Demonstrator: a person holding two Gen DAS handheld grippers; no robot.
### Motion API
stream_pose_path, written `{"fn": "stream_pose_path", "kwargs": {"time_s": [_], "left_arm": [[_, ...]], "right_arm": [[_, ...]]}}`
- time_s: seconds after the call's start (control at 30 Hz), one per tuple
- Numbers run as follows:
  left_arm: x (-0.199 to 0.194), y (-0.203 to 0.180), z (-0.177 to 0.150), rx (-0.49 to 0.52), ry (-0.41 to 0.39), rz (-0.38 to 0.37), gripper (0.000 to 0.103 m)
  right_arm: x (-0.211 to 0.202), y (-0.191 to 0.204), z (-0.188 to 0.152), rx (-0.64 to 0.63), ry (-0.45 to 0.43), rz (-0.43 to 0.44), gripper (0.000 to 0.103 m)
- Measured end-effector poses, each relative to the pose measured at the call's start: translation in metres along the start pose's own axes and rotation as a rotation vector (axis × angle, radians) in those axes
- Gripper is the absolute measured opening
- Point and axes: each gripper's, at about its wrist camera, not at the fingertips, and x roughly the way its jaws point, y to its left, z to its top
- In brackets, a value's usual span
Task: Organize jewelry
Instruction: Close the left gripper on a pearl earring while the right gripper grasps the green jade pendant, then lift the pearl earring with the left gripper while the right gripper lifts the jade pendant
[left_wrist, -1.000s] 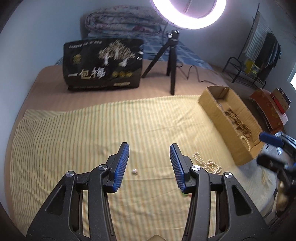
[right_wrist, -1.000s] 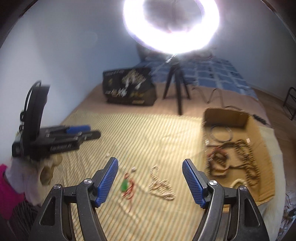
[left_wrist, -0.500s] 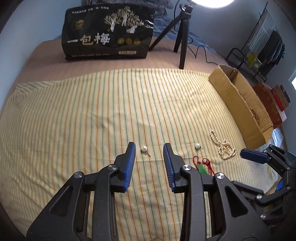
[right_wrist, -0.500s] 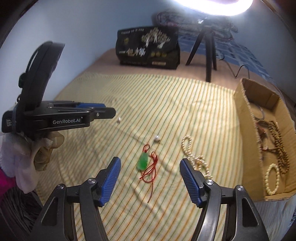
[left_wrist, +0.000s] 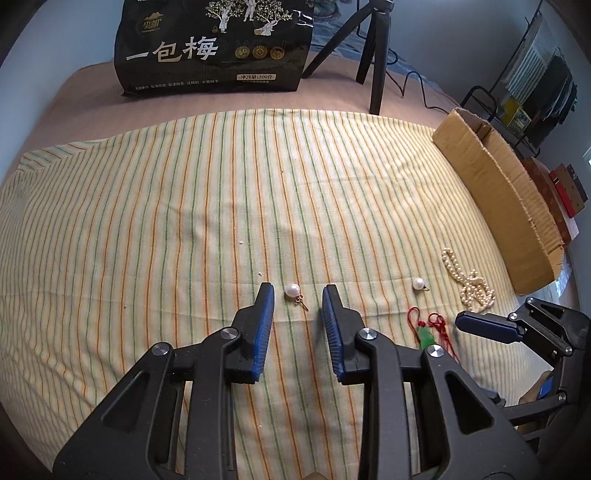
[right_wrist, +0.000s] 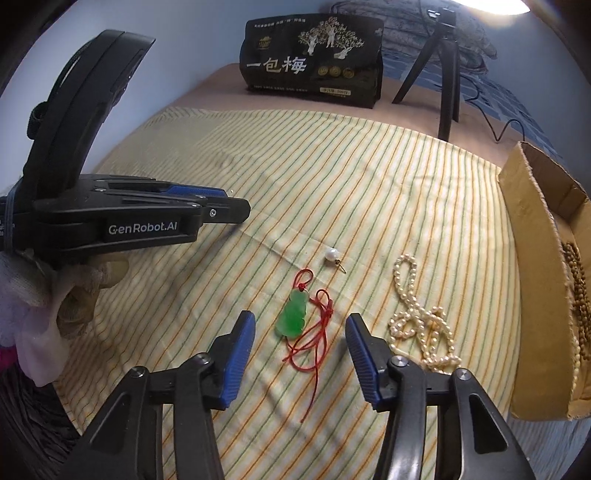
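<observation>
Cardboard box (right_wrist: 532, 236) sits at the right edge of the striped cloth (left_wrist: 184, 221).

My right gripper (right_wrist: 300, 341), jaws just closing but apart, brackets the green pendant (right_wrist: 292, 314); the red cord (right_wrist: 314, 350) may snag.

Left gripper (left_wrist: 297, 309), narrowing, nothing pinched, straddles the pearl earring (left_wrist: 291, 289), which will probably roll, though contact is hard to judge.

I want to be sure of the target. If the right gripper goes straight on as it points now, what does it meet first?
Most likely the green pendant on its red cord. The right gripper has been closing, with the pendant lying between its tips on the striped cloth, seemingly not yet touched.
</observation>
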Motion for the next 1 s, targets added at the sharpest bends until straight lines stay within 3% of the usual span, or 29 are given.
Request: {"fn": "stream_pose_path", "kwargs": {"time_s": [0.23, 0.3, 0.43, 0.53, 1.0], "left_arm": [[0.006, 0.001, 0.001, 0.019, 0.001, 0.015, 0.023], [0.006, 0.001, 0.002, 0.022, -0.001, 0.018, 0.019], [0.007, 0.0, 0.0, 0.033, -0.003, 0.024, 0.007], [0.007, -0.001, 0.0, 0.042, -0.008, 0.031, 0.007], [-0.008, -0.002, 0.005, 0.013, -0.04, 0.013, 0.007]], "right_arm": [[0.009, 0.004, 0.003, -0.024, 0.012, -0.011, 0.047], [0.011, 0.004, 0.004, -0.029, 0.015, -0.016, 0.041], [0.013, 0.008, 0.005, -0.052, 0.022, -0.038, 0.019], [0.013, 0.01, 0.006, -0.061, 0.023, -0.036, 0.013], [0.001, 0.011, 0.009, -0.061, 0.0, -0.026, 0.013]]}}
